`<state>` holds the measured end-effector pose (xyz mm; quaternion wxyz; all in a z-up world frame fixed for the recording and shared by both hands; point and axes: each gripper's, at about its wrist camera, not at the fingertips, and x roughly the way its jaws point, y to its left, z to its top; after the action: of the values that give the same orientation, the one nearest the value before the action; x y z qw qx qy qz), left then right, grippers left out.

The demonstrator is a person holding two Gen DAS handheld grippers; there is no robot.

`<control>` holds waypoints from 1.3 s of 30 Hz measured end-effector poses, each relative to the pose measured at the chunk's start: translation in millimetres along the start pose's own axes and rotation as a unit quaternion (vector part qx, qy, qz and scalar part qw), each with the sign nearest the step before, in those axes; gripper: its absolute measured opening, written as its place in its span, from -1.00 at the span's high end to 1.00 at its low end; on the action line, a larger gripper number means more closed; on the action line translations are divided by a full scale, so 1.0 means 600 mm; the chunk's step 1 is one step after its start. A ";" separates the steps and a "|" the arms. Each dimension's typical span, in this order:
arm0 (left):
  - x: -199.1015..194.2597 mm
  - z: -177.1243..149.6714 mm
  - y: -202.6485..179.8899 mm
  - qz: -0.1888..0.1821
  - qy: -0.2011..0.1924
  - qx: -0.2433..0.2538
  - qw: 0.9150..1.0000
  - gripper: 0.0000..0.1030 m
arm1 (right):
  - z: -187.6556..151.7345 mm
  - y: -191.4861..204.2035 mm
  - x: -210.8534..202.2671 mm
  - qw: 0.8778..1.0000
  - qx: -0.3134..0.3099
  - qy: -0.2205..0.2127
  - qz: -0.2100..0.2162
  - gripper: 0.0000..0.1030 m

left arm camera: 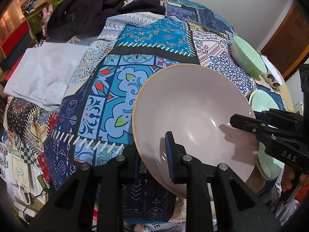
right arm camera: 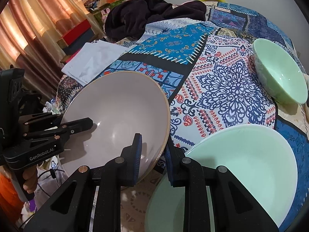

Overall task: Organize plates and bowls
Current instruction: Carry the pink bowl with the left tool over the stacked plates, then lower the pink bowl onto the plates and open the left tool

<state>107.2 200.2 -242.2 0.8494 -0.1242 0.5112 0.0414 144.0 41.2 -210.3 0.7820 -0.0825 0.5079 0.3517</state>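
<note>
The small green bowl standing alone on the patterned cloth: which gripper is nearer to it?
Right. The right gripper straddles the pink bowl's rim on the side facing the small green bowl; the left gripper is at the opposite rim, farther away.

One pink bowl (right arm camera: 119, 112), two green bowls (right arm camera: 280, 73) (right arm camera: 245, 164), one white cloth (right arm camera: 92, 61), one dark garment (right arm camera: 152, 17).

A patchwork-print tablecloth (right arm camera: 227, 89) covers the table. On it, left of its dark heap of clothing (right arm camera: 154, 17), lies a folded white cloth (right arm camera: 94, 61); a green bowl (right arm camera: 280, 73) and a larger green dish (right arm camera: 241, 166) sit to the right
</note>
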 end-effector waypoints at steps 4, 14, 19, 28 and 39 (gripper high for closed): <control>-0.002 0.000 0.002 0.002 0.001 -0.003 1.000 0.56 | 0.000 -0.001 -0.001 1.000 0.000 -0.001 0.001 0.60; -0.023 -0.002 -0.009 0.040 -0.016 0.020 0.999 0.56 | 0.001 -0.012 -0.040 1.000 0.004 -0.031 0.000 0.57; -0.039 0.001 -0.010 0.047 -0.023 0.019 0.998 0.49 | -0.001 -0.026 -0.066 0.999 0.011 -0.046 0.000 0.57; -0.098 0.034 -0.047 0.059 -0.080 0.034 0.994 0.00 | -0.013 -0.077 -0.127 0.995 0.026 -0.088 -0.031 0.54; -0.103 0.095 -0.151 0.018 -0.106 0.069 0.992 -0.40 | -0.020 -0.191 -0.206 0.983 0.081 -0.137 -0.090 0.49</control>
<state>144.9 130.4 -146.9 0.9046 -0.0513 0.4218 0.0340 178.3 -106.9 -136.8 0.8768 -0.0146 0.4132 0.2456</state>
